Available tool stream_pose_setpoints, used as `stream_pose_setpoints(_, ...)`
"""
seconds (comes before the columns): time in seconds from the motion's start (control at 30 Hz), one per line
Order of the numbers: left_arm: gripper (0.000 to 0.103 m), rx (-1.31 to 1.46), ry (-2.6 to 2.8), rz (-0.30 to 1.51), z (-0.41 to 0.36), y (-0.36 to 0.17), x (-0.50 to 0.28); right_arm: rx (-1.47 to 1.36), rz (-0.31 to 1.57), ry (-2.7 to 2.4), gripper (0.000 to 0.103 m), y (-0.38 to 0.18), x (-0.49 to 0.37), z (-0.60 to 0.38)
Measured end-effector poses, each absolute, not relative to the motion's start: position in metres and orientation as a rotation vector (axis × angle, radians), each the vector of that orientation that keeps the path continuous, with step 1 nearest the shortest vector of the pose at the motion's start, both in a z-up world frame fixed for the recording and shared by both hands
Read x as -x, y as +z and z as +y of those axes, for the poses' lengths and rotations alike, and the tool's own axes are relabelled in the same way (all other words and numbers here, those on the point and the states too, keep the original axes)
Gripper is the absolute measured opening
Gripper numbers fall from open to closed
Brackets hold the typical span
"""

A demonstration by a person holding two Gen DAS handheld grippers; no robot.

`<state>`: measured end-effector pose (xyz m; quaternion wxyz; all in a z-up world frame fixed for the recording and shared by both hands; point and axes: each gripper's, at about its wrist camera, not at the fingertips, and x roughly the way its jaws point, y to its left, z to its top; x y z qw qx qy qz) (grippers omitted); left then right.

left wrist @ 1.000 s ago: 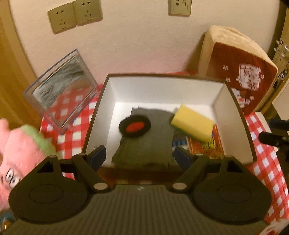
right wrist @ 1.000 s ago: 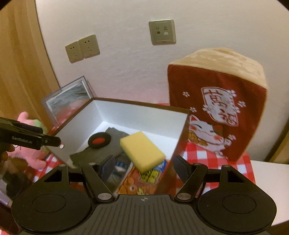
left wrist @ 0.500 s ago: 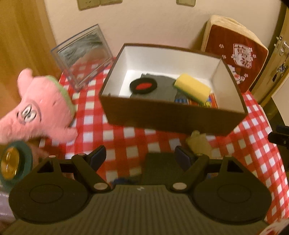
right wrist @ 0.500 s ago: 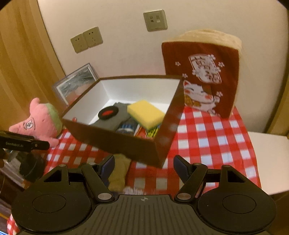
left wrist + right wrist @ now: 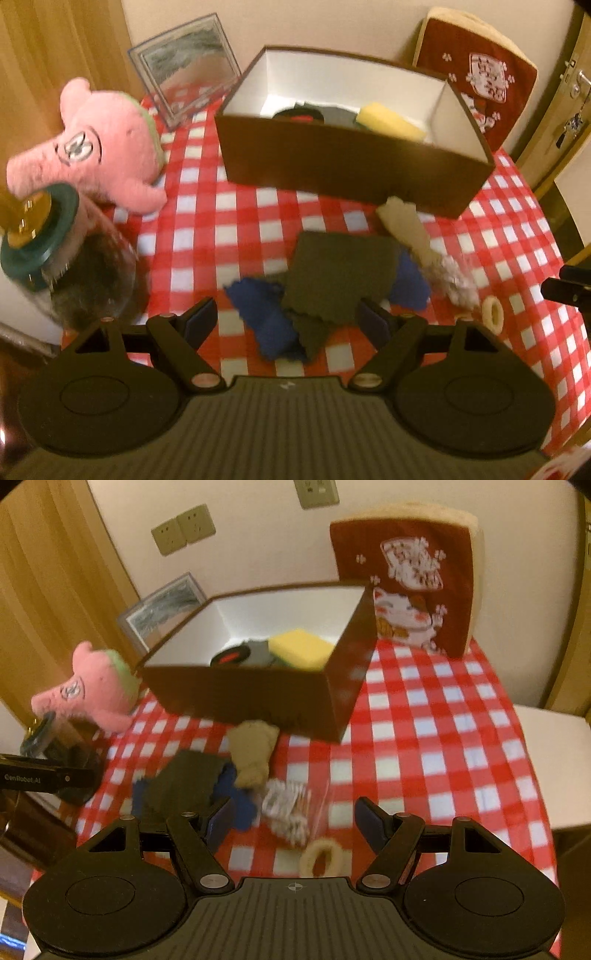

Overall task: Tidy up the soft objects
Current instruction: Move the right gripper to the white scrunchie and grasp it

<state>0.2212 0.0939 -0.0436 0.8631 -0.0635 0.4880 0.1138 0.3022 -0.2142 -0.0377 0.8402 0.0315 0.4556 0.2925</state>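
The brown cardboard box (image 5: 354, 166) holds a yellow sponge (image 5: 388, 120), grey cloth (image 5: 255, 651) and black-red disc (image 5: 231, 656). Both grippers, left (image 5: 286, 319) and right (image 5: 293, 821), wide open and empty, have pulled back over loose cloths (image 5: 332, 280) on the checked tablecloth (image 5: 240, 221).

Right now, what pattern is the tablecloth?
Red and white checks on the tablecloth, clearest in the right wrist view.

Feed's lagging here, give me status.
Left gripper and right gripper open, empty. Cloths loose before box. Nothing blocking.
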Motion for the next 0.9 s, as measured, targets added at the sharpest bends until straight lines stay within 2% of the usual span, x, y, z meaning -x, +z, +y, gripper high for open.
stream_pose_setpoints(0.33, 0.081, 0.160, 0.204, 1.087, 0.074, -0.069, -0.206, -0.032, 1.050, 0.627, 0.072, -0.067, -0.278, -0.210)
stream_pose_setpoints(0.9, 0.081, 0.139, 0.172, 1.115, 0.056, -0.091, -0.217, 0.041, 1.048, 0.593, 0.072, -0.108, -0.280, -0.198)
